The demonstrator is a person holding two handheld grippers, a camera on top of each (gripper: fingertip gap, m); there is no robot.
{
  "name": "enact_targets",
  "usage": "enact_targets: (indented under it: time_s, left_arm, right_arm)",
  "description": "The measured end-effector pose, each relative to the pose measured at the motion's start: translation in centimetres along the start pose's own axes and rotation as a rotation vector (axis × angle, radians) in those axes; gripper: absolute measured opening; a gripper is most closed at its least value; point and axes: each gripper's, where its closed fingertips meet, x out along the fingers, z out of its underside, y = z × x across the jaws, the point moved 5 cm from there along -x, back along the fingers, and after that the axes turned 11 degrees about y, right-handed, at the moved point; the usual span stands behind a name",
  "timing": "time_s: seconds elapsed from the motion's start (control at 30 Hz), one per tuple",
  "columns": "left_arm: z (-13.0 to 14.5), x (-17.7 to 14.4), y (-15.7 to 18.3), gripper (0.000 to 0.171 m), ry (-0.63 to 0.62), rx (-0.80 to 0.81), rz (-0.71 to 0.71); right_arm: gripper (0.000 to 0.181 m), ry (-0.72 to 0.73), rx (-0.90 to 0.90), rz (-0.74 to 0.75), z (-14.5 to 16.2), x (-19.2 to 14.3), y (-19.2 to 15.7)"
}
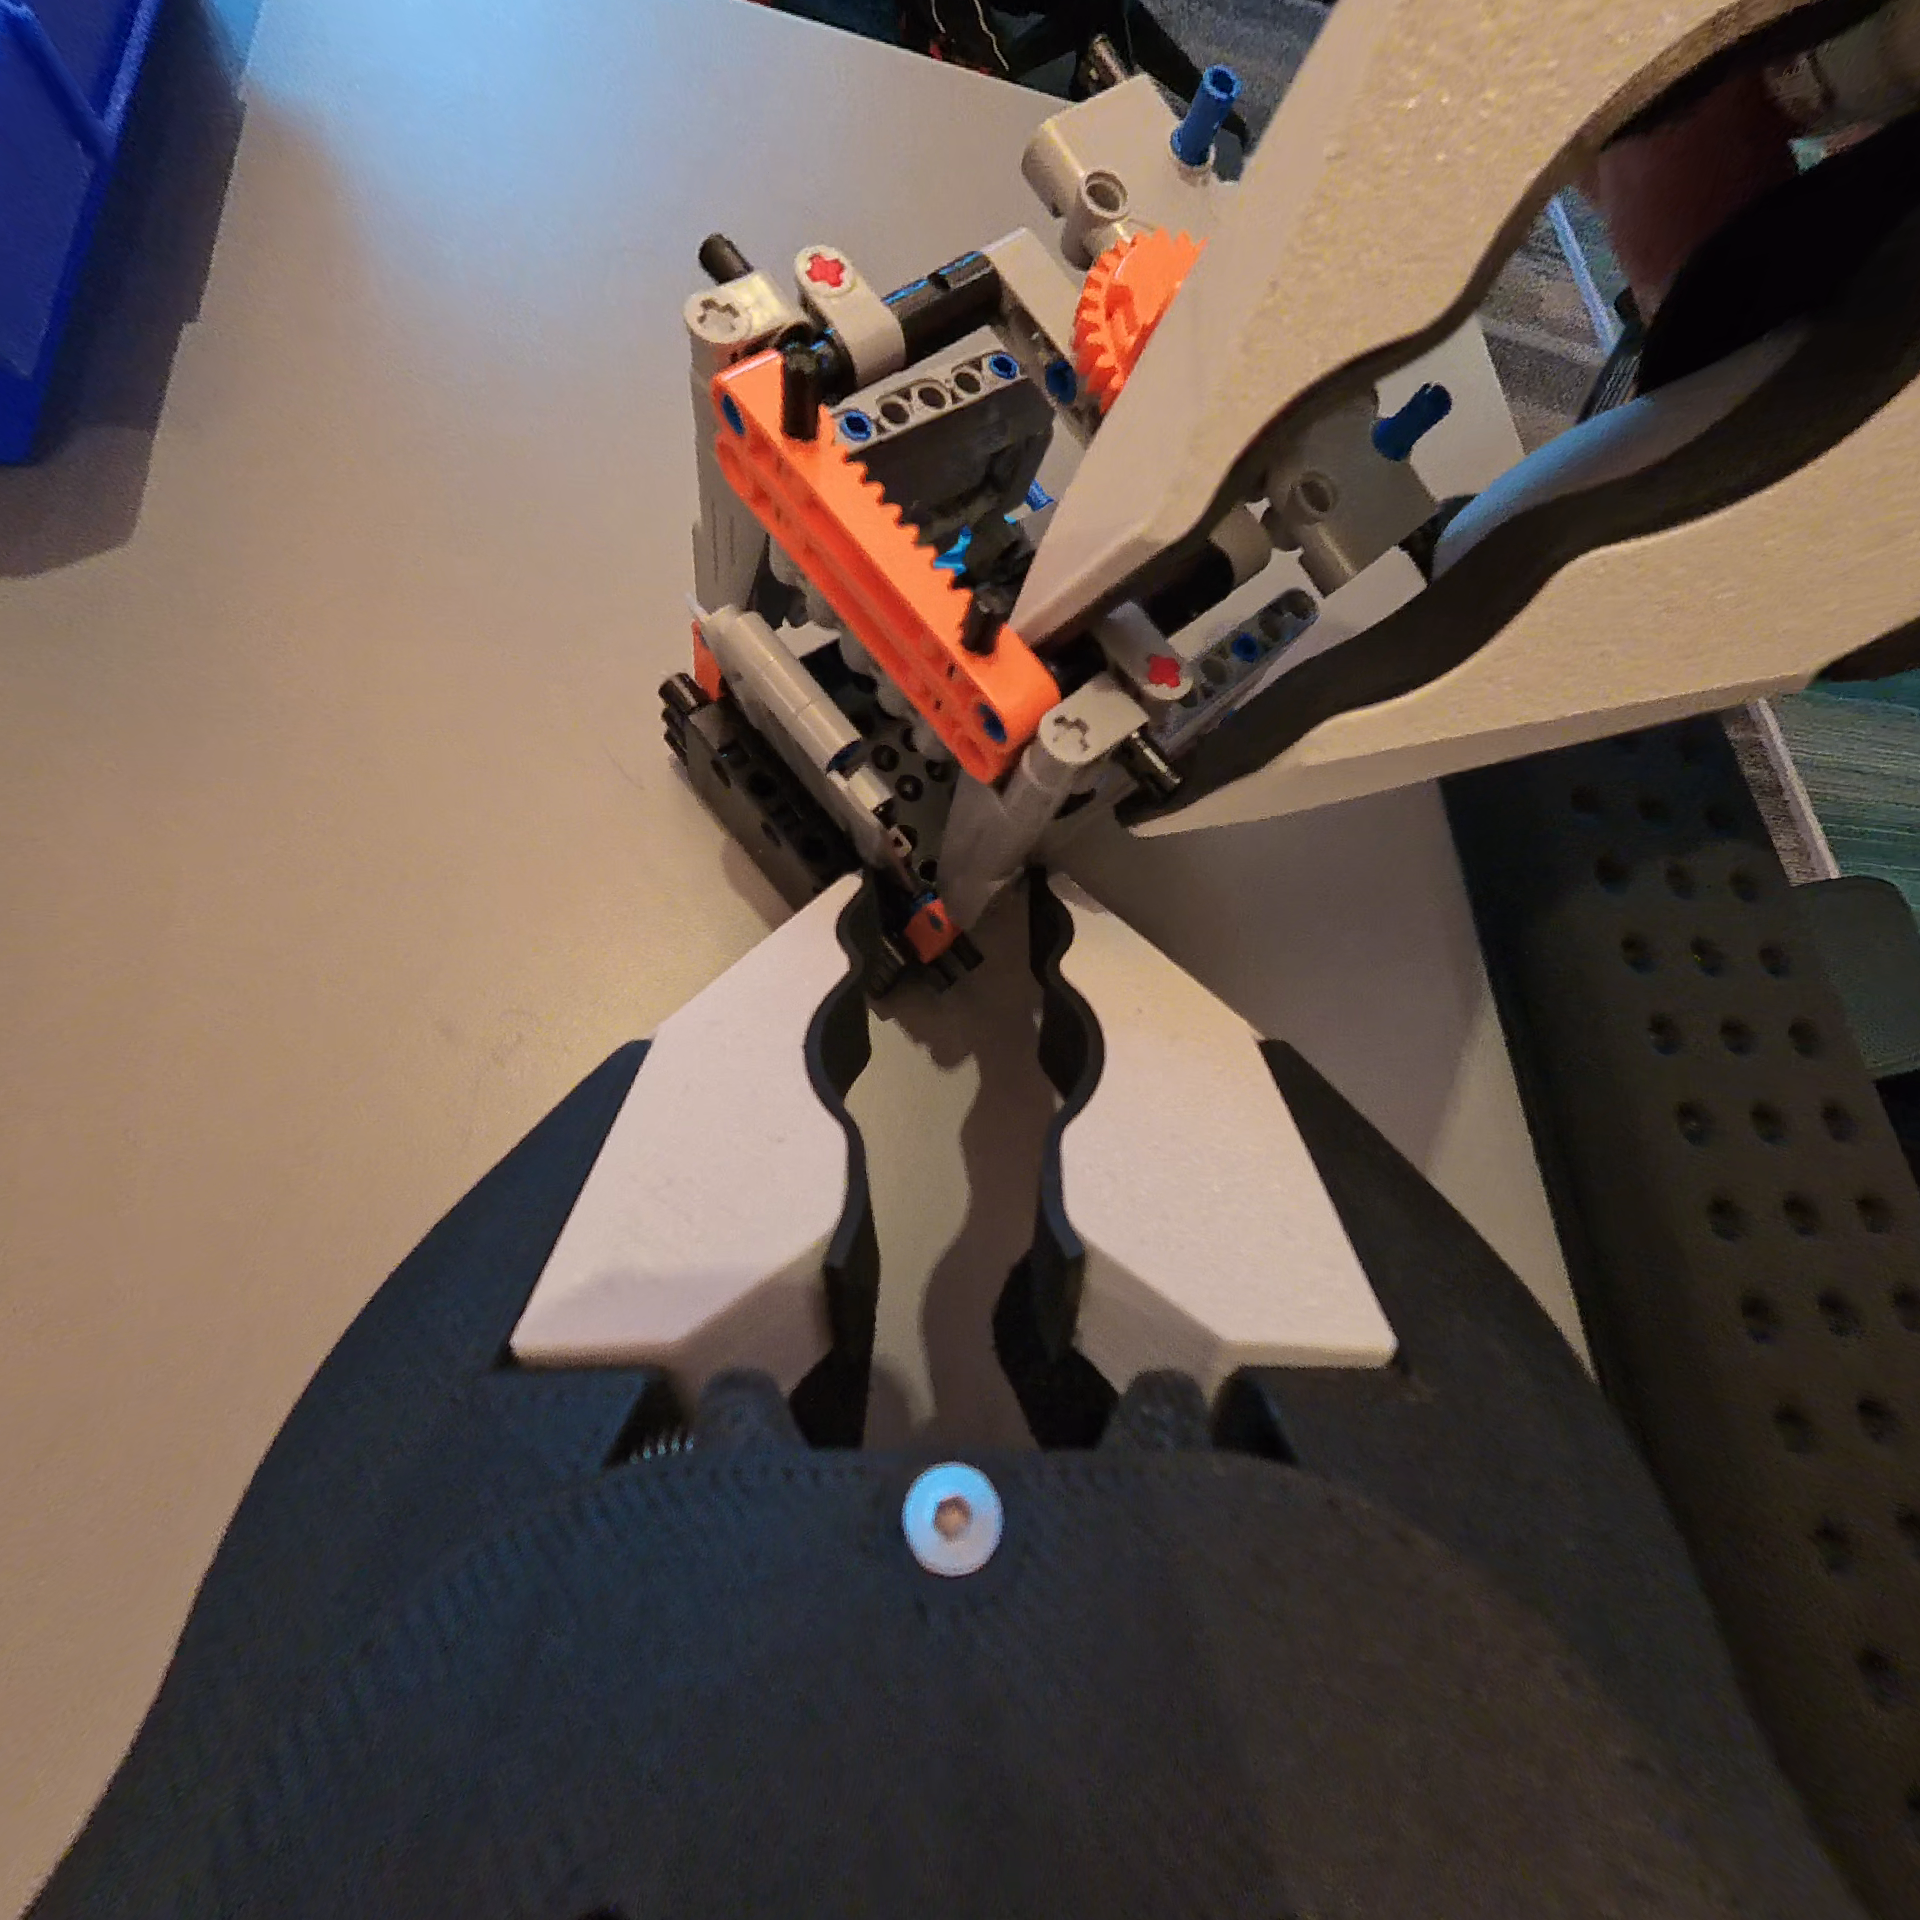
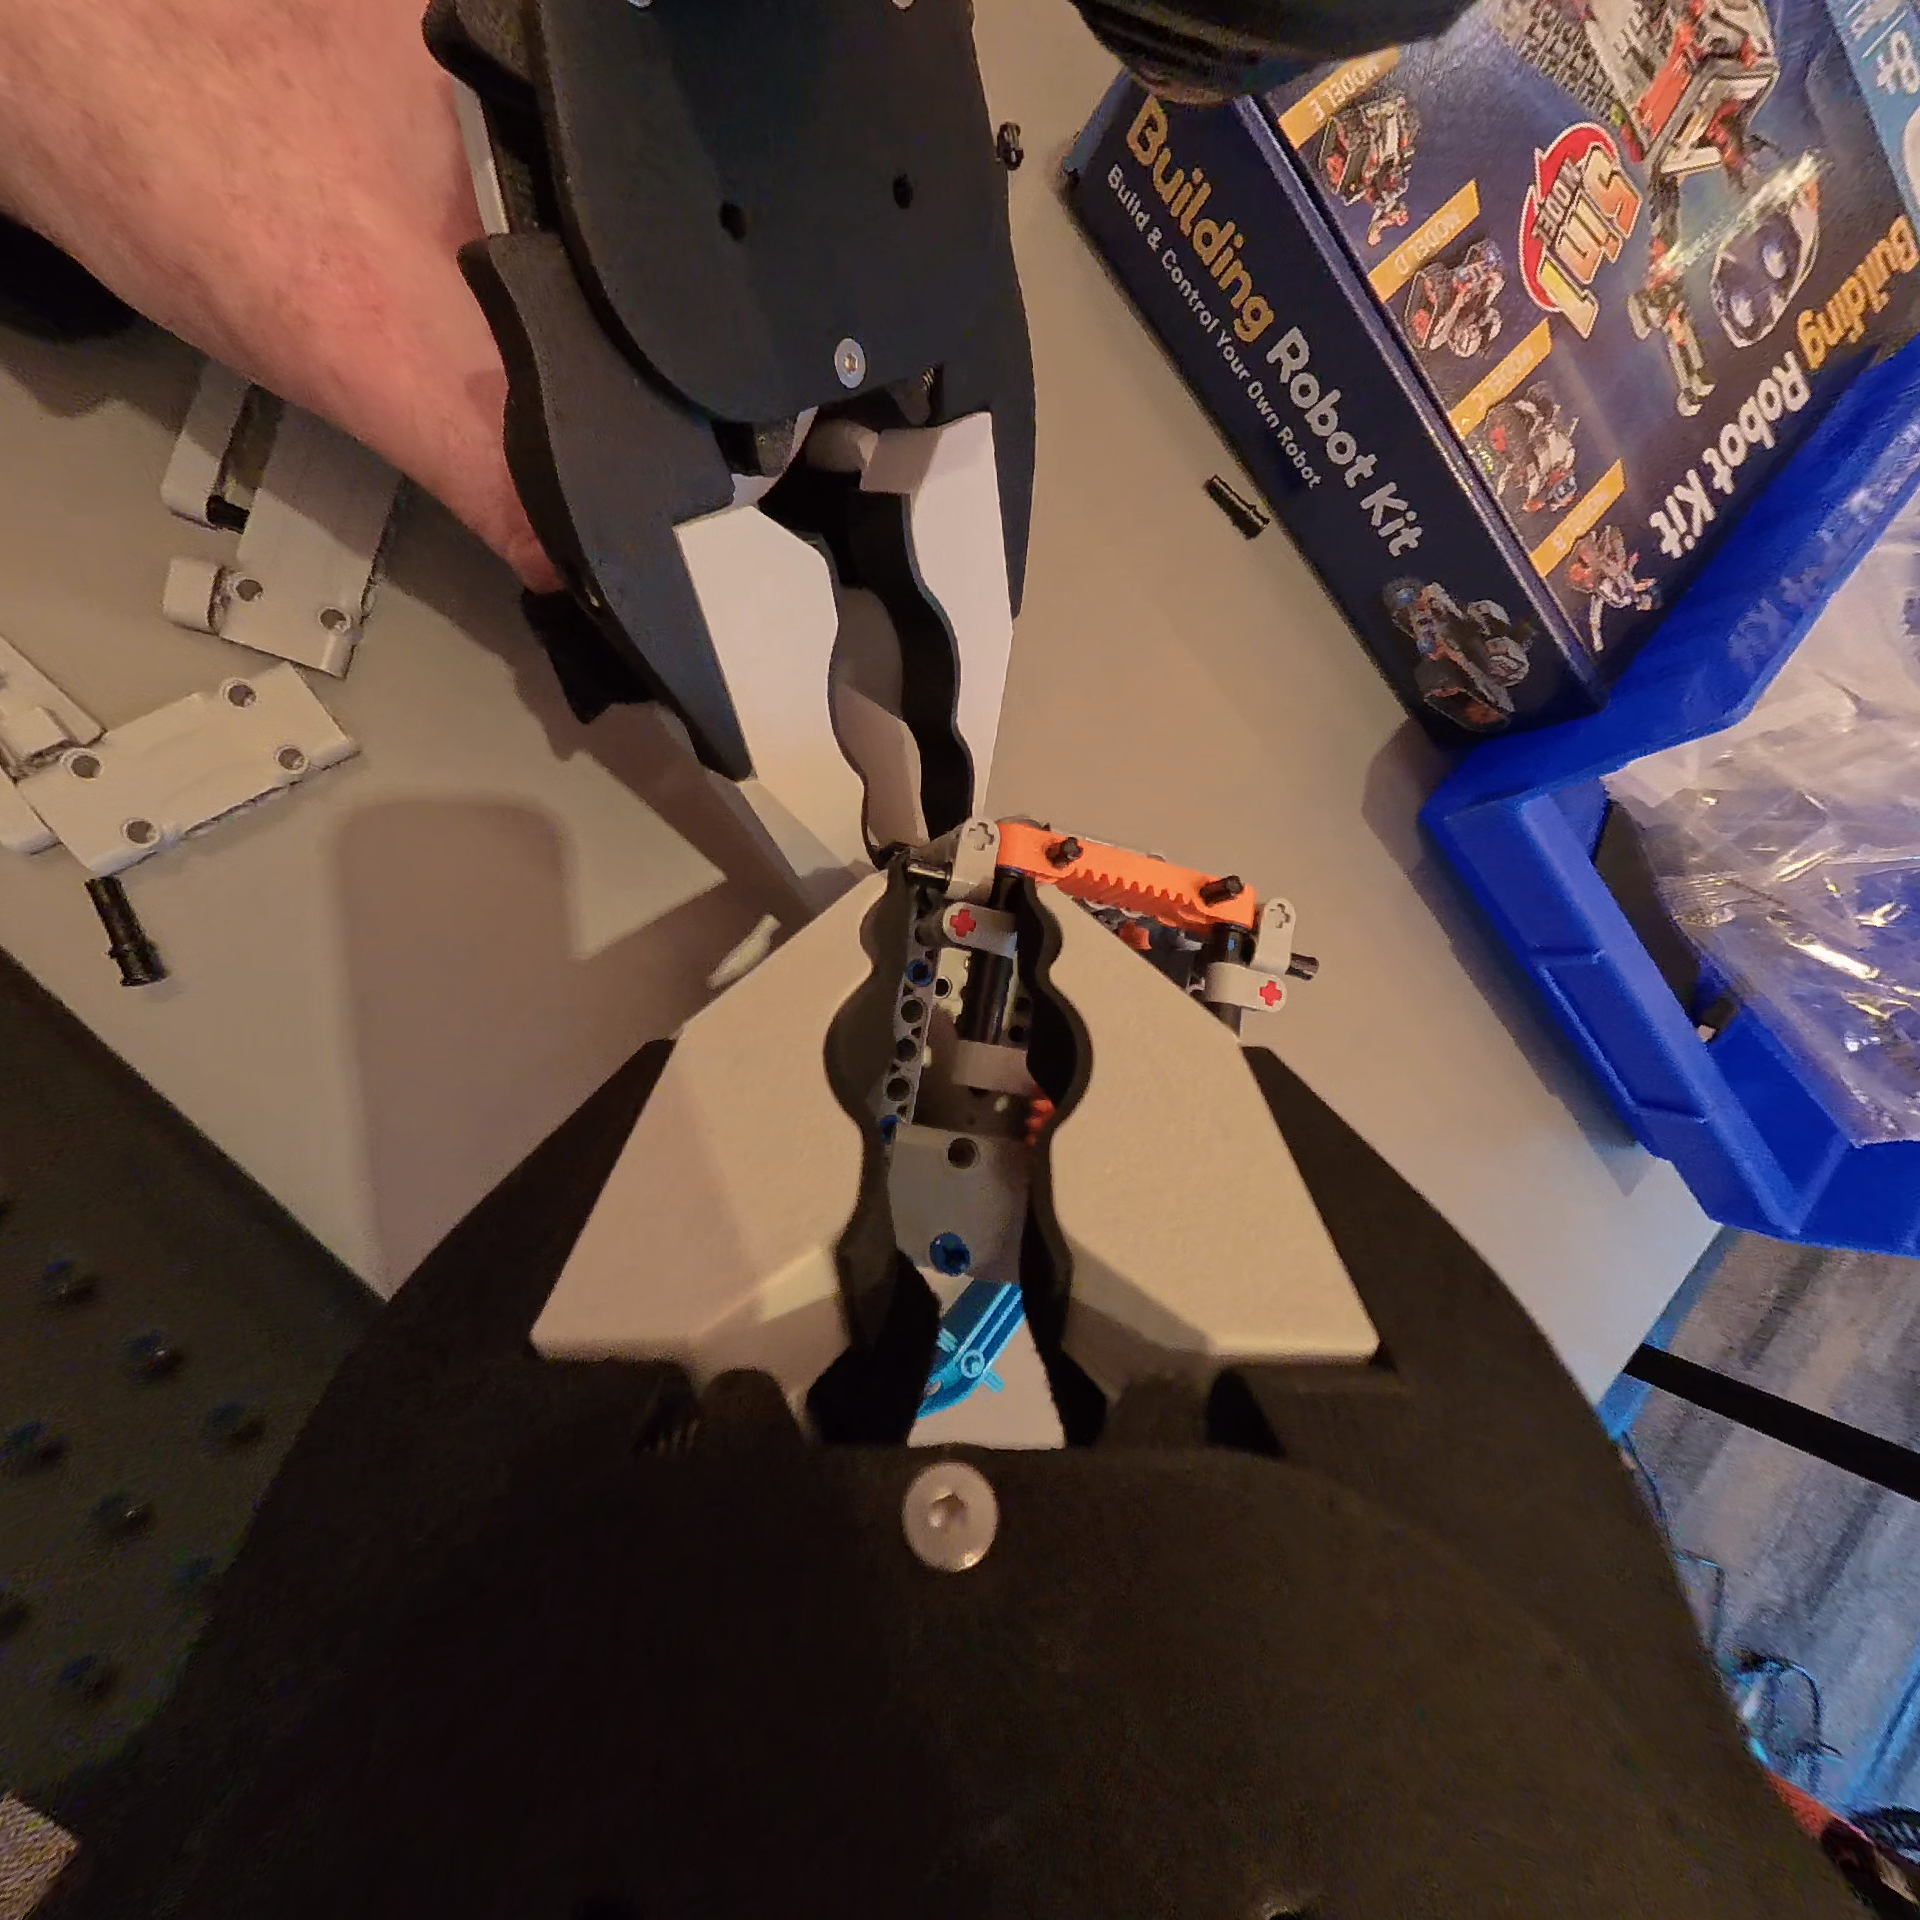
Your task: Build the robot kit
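- Right gripper (image 2: 961,914), jaws clenched on the grey-and-orange brick model (image 2: 1039,935) at frame centre.
- Left gripper (image 1: 951,894) jaws pinched the model's lower black-orange corner; orange toothed rack (image 1: 873,561) ran diagonally above, on the surface (image 1: 364,727).

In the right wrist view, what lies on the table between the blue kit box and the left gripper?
In the right wrist view, only a small black pin lies between the kit box and the left gripper; otherwise bare table.

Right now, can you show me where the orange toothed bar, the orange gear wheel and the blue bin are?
orange toothed bar (image 1: 873,566), left wrist view, middle of its flat face.
orange gear wheel (image 1: 1127,307), left wrist view, toothed rim.
blue bin (image 2: 1704,1049), right wrist view, front wall.
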Motion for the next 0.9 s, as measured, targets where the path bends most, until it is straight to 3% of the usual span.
enact_targets:
  time_s: [0.17, 0.27, 0.4, 0.53, 0.67, 0.83, 0.9]
  left_arm:
    - [0.0, 0.0, 0.0, 0.025, 0.0, -0.002, 0.009]
    - [0.0, 0.0, -0.1, 0.025, 0.008, -0.018, 0.02]
    - [0.0, -0.1, 0.0, 0.025, -0.002, -0.002, 0.01]
    - [-0.1, -0.2, -0.3, 0.024, -0.005, -0.007, -0.006]
    - [-0.1, -0.4, -0.6, 0.024, -0.016, -0.001, -0.025]
    - [-0.2, -0.4, -0.9, 0.024, -0.026, -0.016, -0.049]
    - [-0.3, -0.3, -1.1, 0.023, -0.028, -0.03, -0.06]
  right_arm:
    - [0.024, -0.002, 0.101, -0.086, -0.1, -0.3, 0.4]
    - [0.034, 0.014, 0.073, -0.048, -0.5, -1.1, 0.9]
    - [0.042, 0.113, 0.139, -0.067, -1.3, -3.5, 2.0]
    - [0.056, 0.162, 0.286, -0.027, 1.1, -6.1, 4.7]
    - [0.071, 0.201, 0.42, -0.077, 3.8, -6.4, 5.7]
    - [0.079, 0.295, 0.59, -0.314, 7.1, -5.3, 5.6]
    - [0.09, 0.294, 0.595, -0.399, 8.1, -4.4, 4.9]
